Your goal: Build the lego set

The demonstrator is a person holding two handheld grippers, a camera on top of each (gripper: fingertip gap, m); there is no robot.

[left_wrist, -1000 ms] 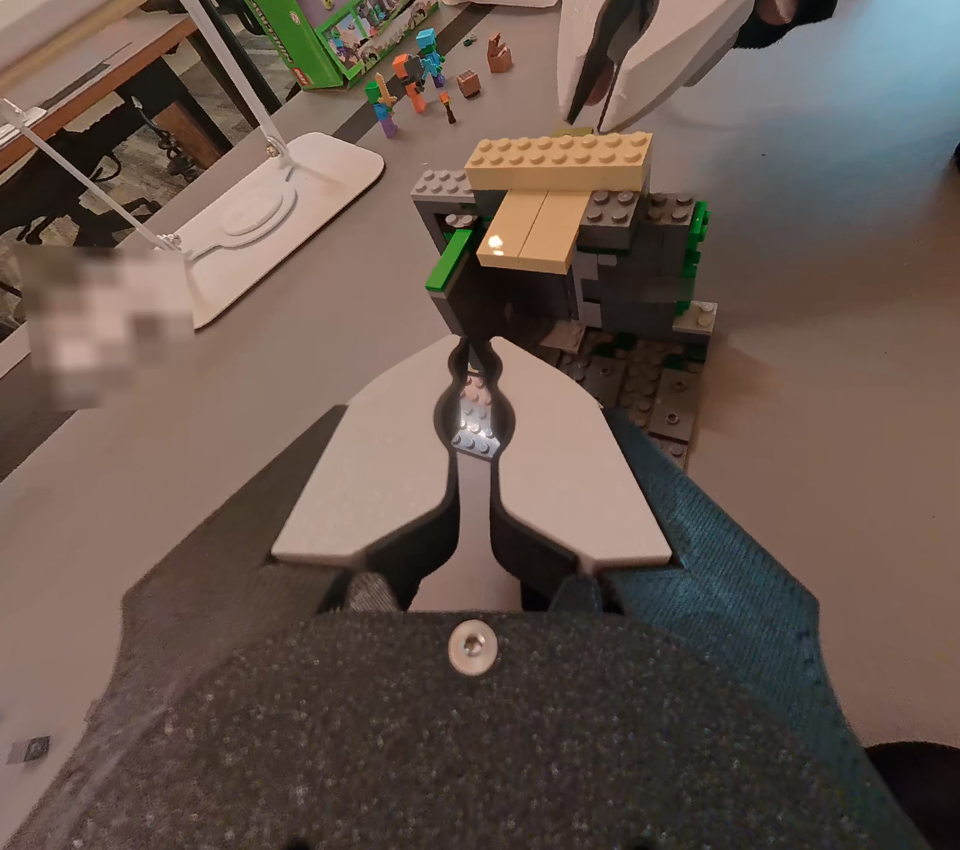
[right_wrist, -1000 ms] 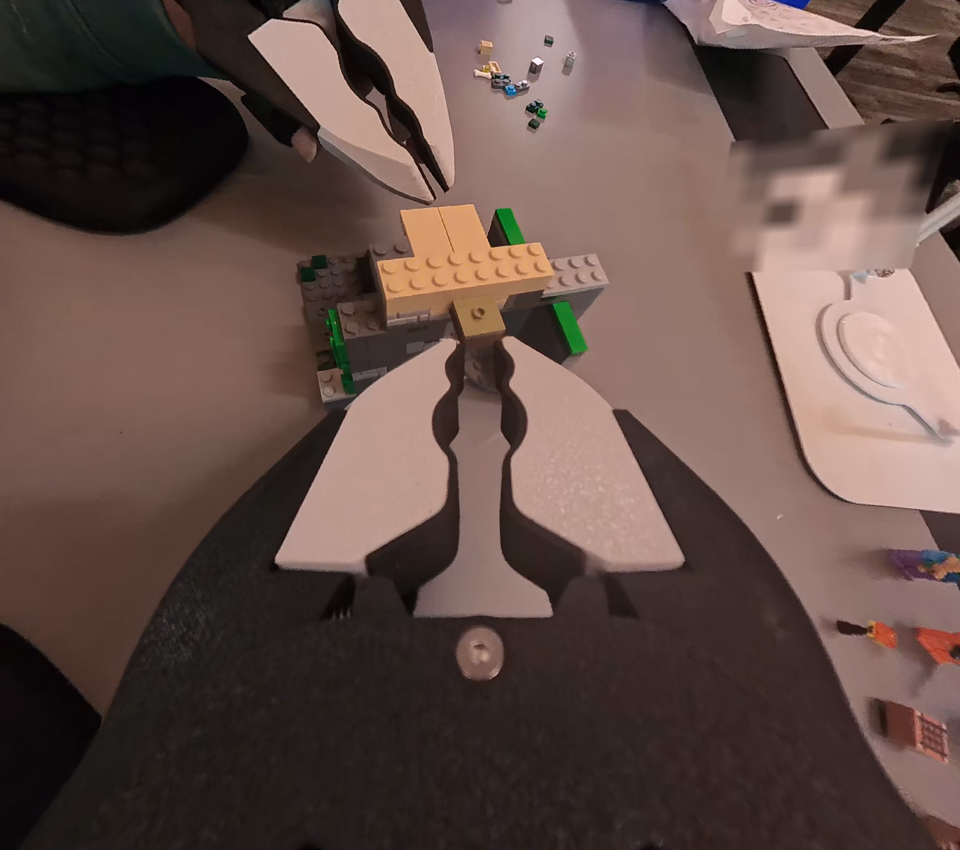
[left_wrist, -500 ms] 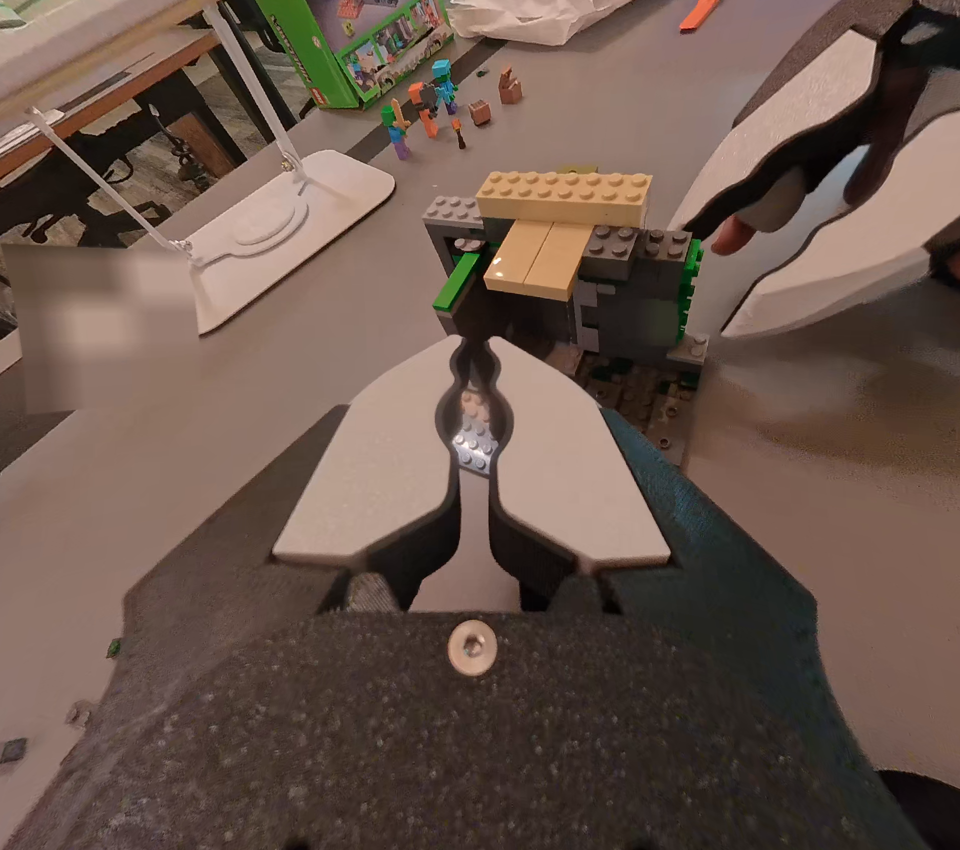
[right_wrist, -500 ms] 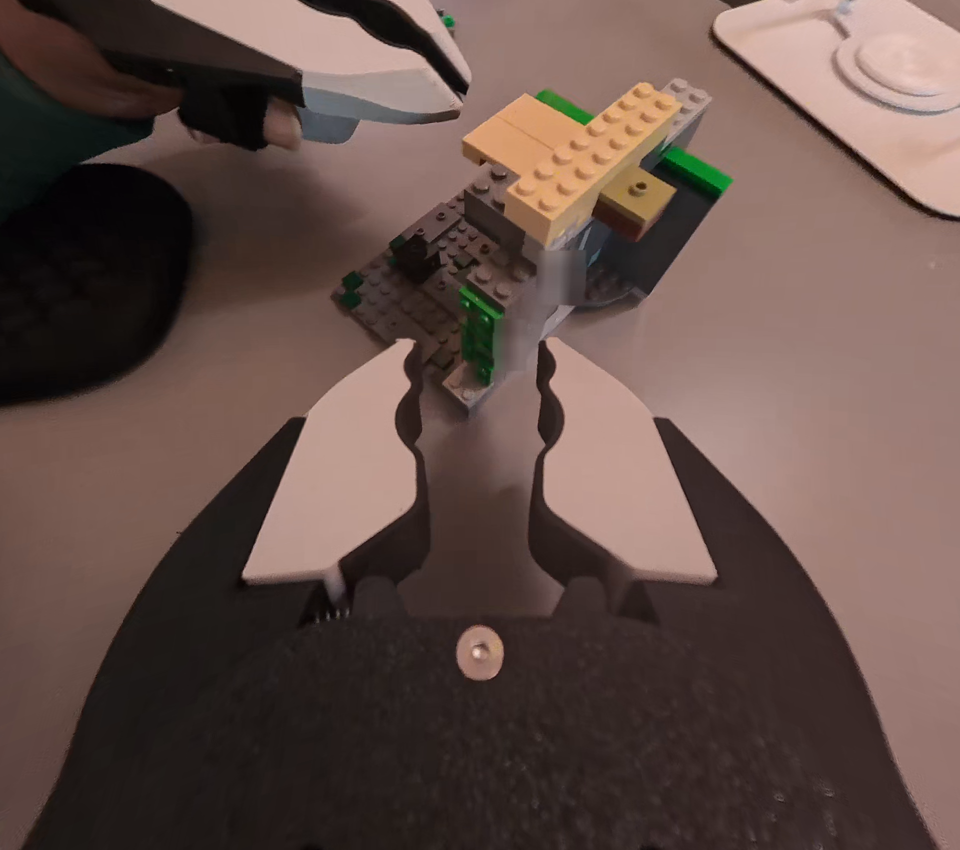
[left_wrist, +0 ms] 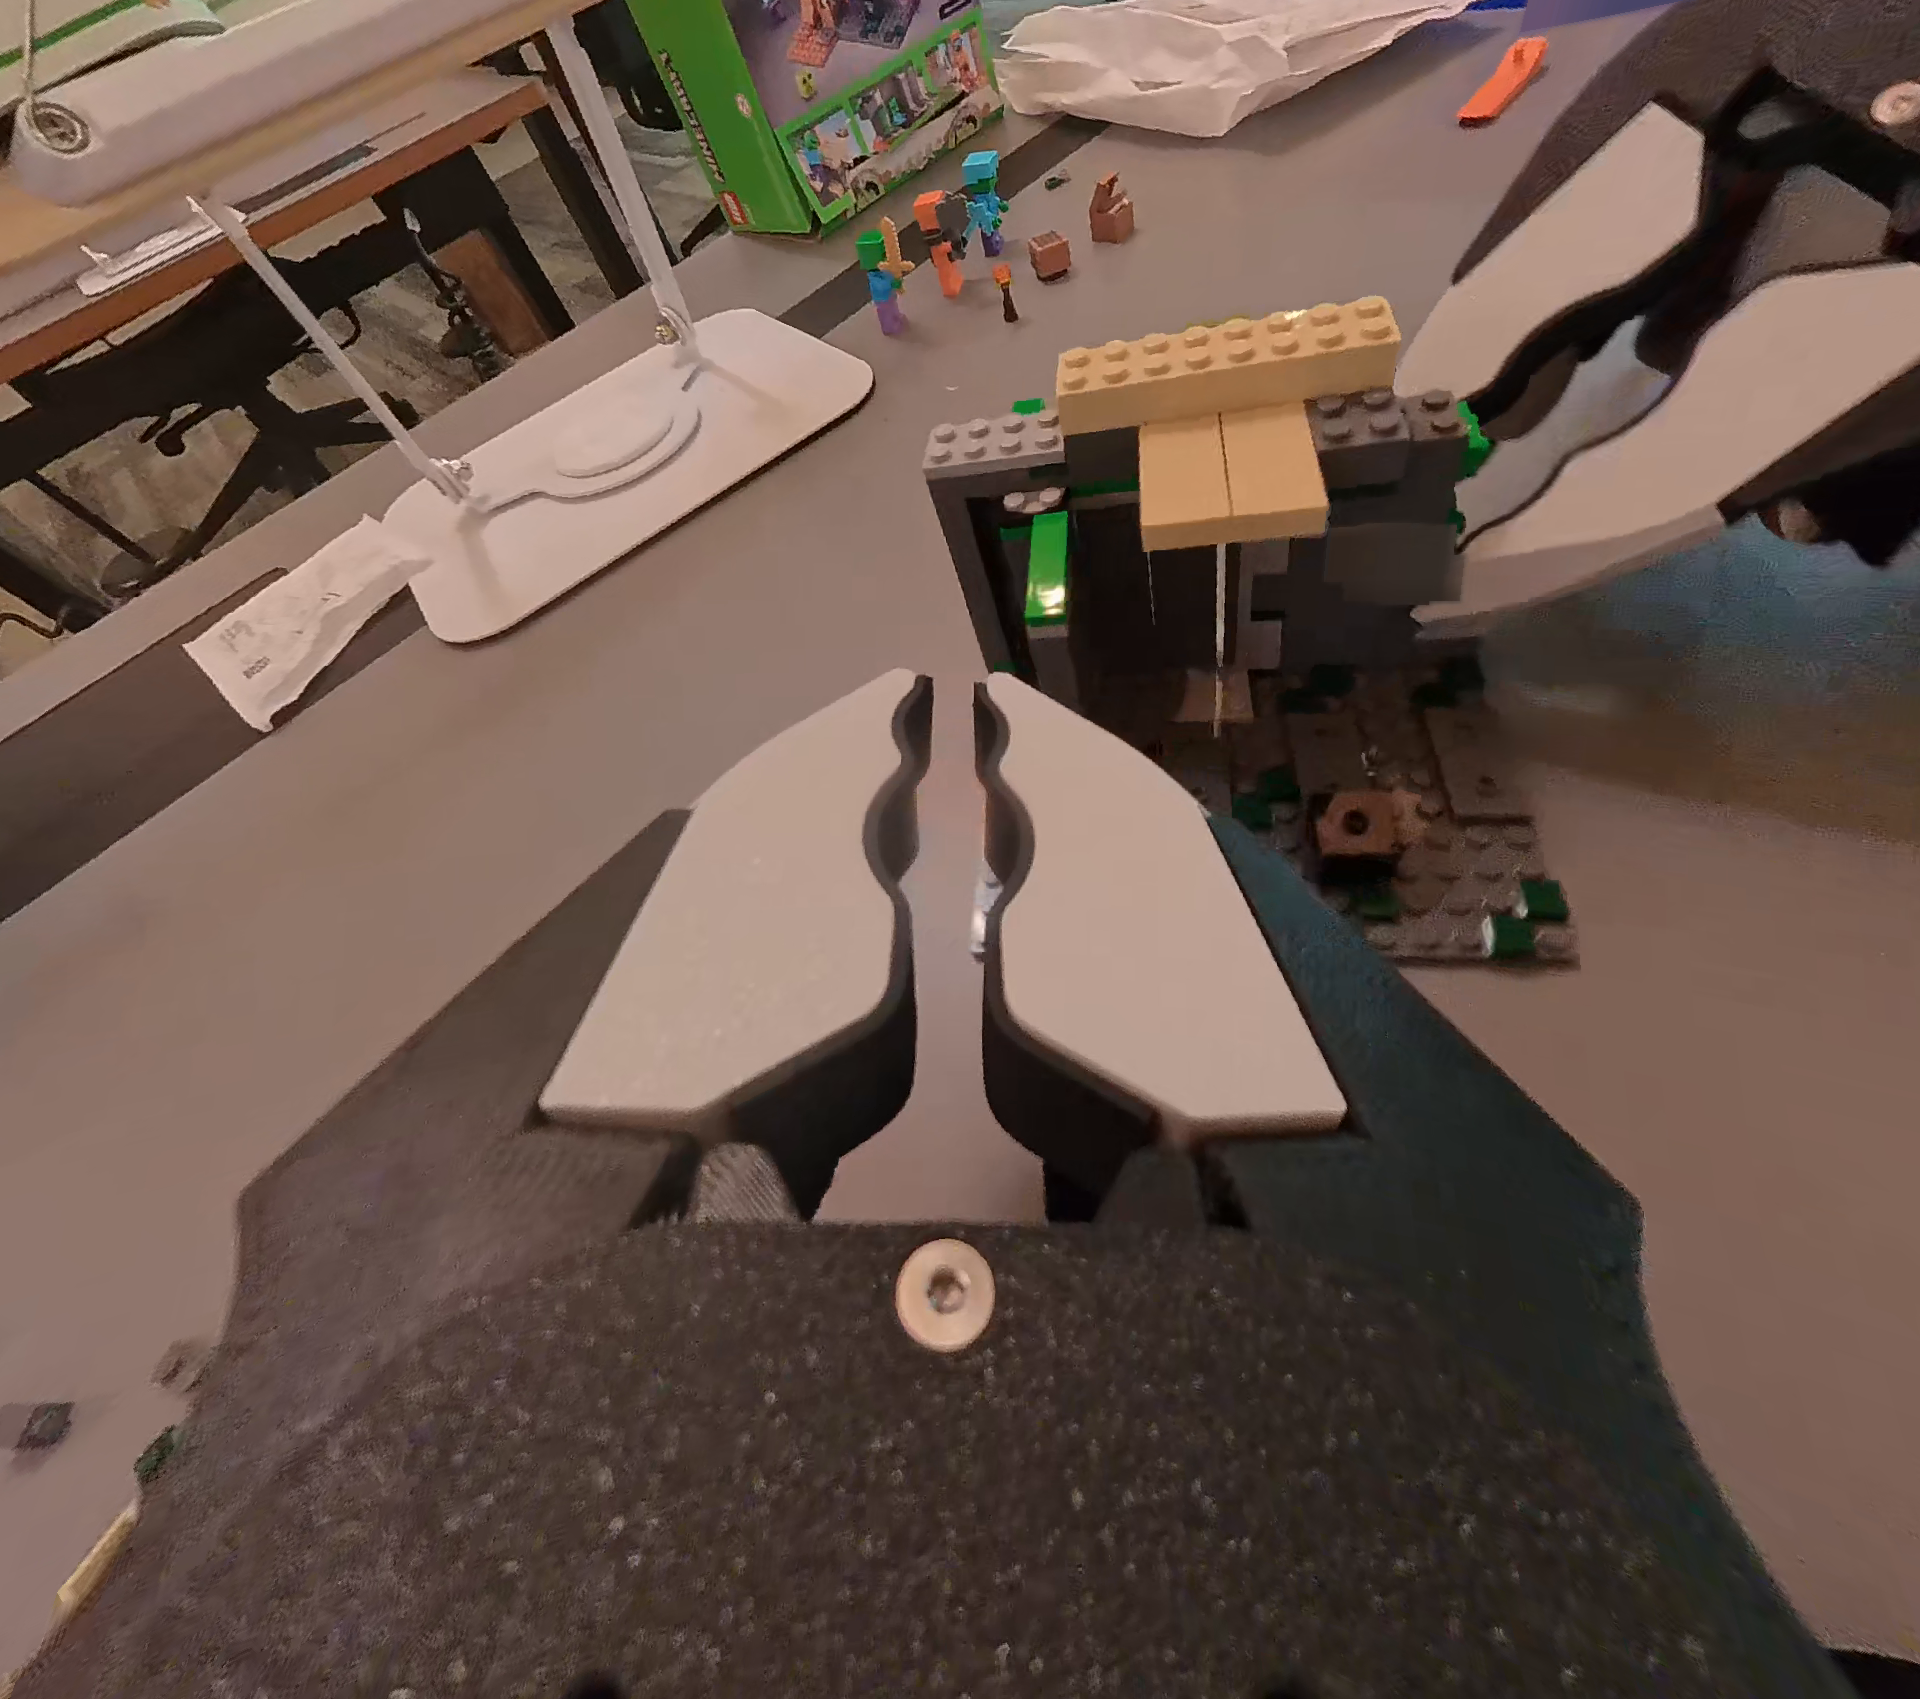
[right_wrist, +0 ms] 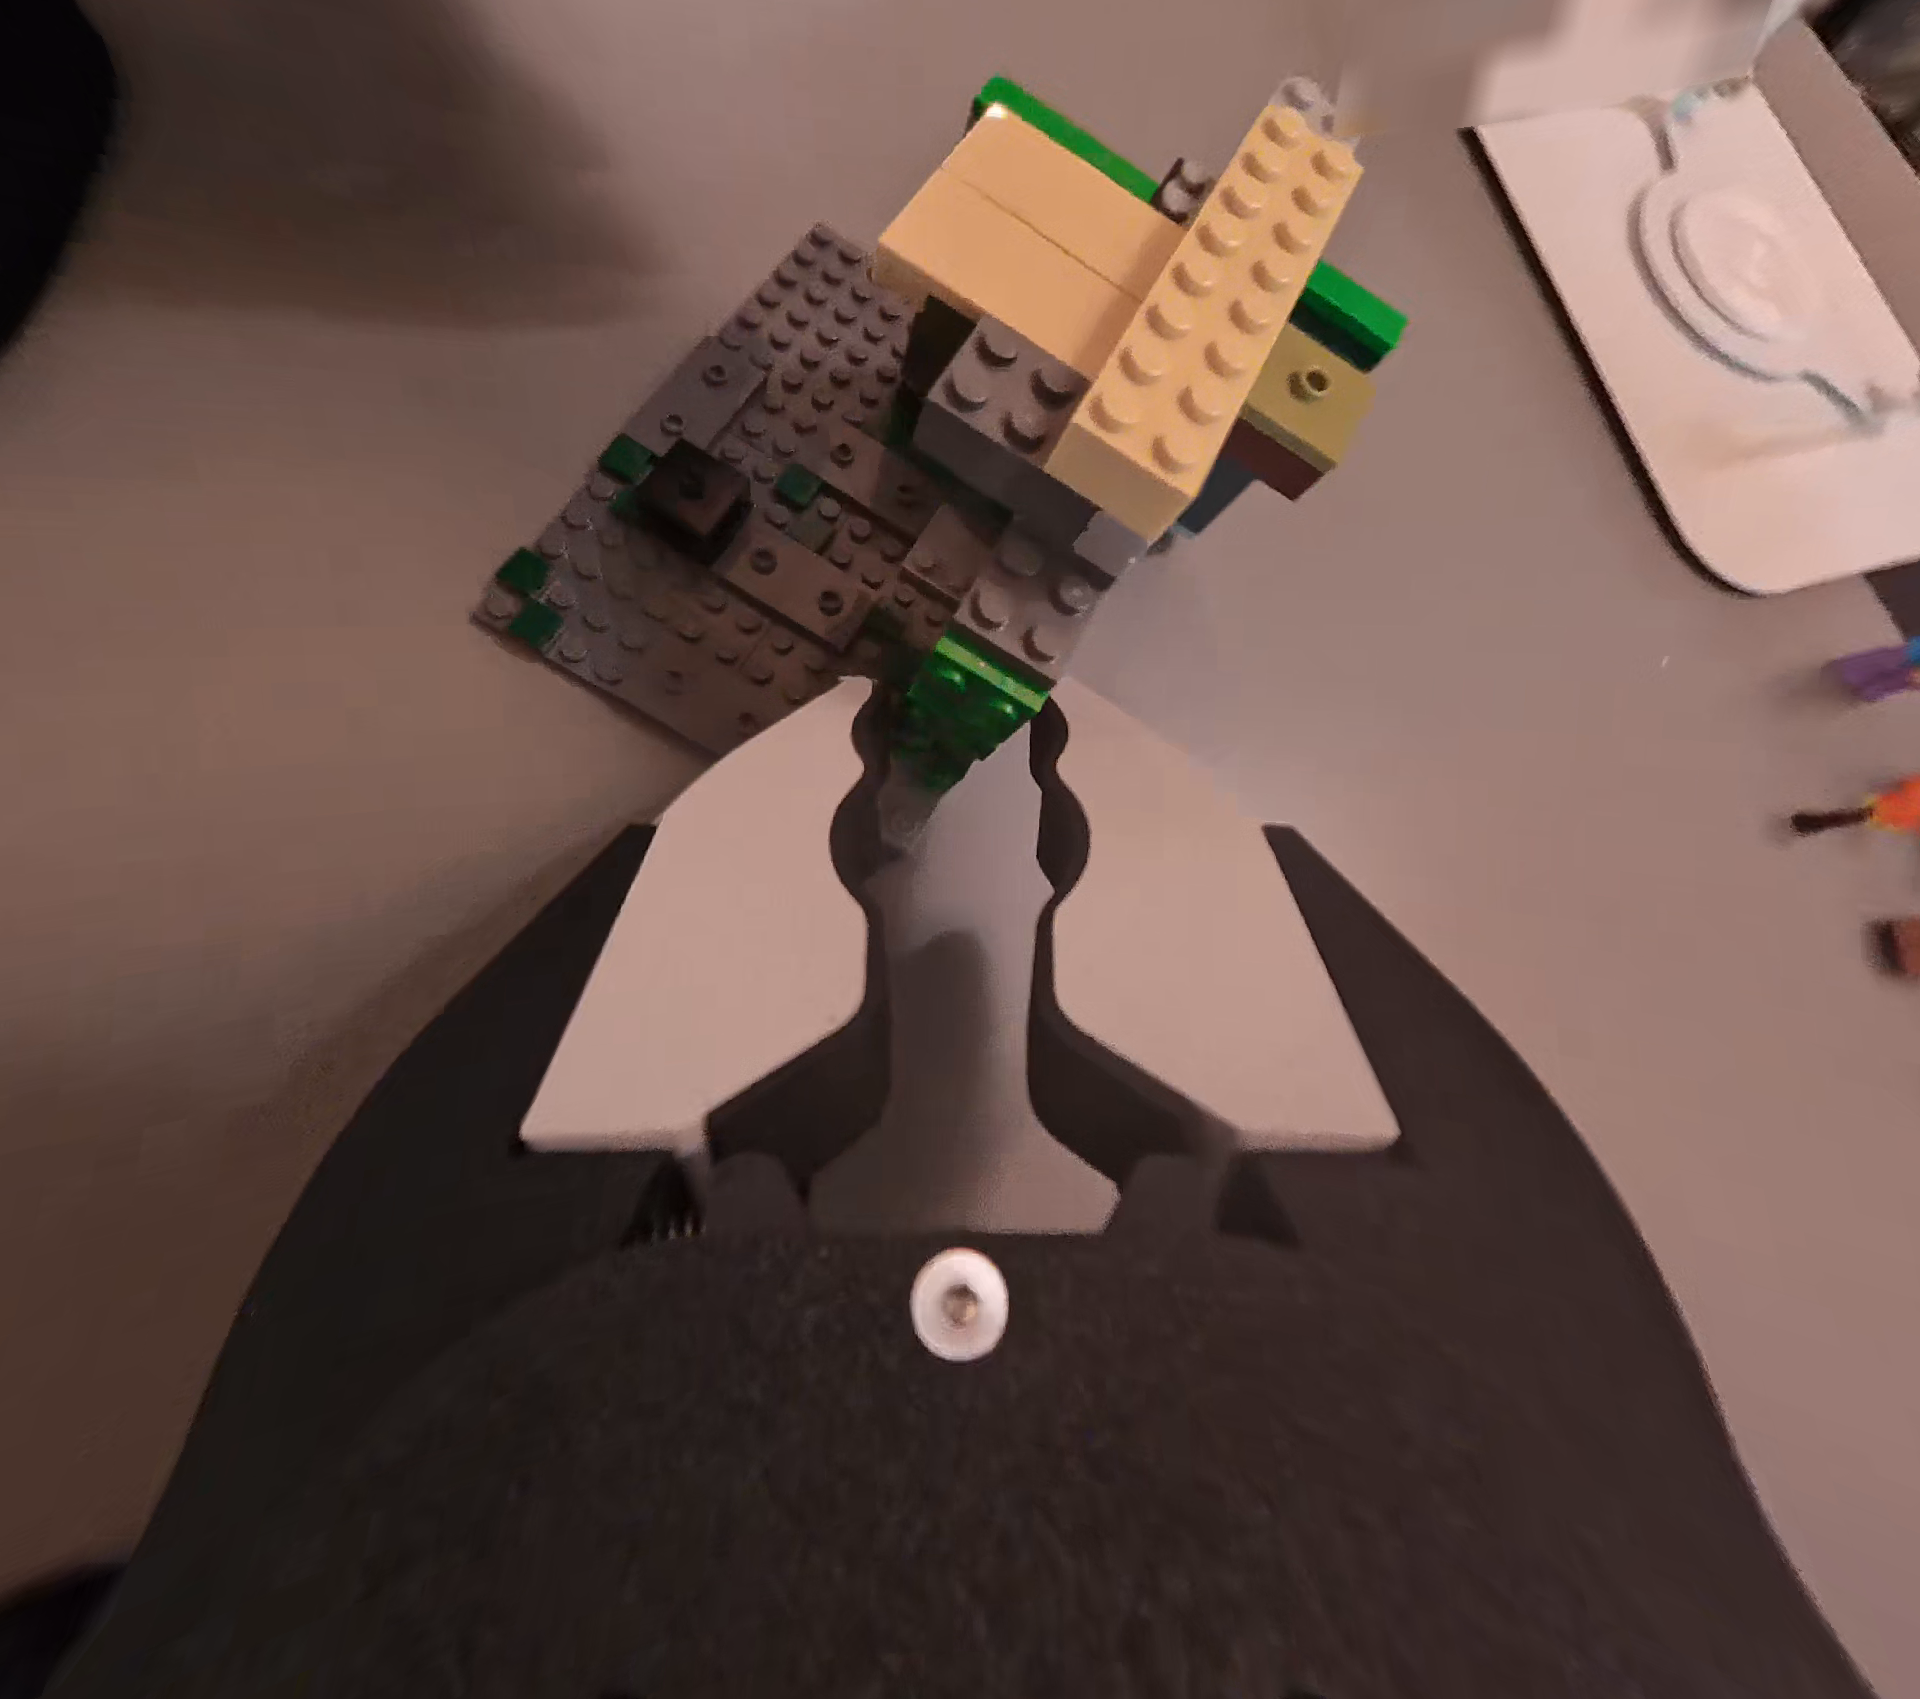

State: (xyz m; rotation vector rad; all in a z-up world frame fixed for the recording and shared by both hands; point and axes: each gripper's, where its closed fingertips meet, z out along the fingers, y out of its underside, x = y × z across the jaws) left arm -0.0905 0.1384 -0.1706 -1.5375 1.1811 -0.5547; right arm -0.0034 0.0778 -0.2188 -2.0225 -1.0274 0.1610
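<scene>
Grey table (left_wrist: 520, 818) bearing the lego build (left_wrist: 1226, 569) at centre. Right gripper (right_wrist: 951, 719), fingers spread, straddles the build's green corner; left gripper (left_wrist: 951, 688), narrowly parted, holds nothing beside it.

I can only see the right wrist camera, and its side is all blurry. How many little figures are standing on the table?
Observer: Three minifigures stand in a group beyond the lego build: one green, one orange, one teal.
Operator: What's behind them?
Observer: The set's green box, standing upright just behind them.
Operator: Is the other claw holding a brick?
Observer: No brick that I can see. The left claw has a narrow gap between its fingers and sits beside the build's near corner.
</scene>
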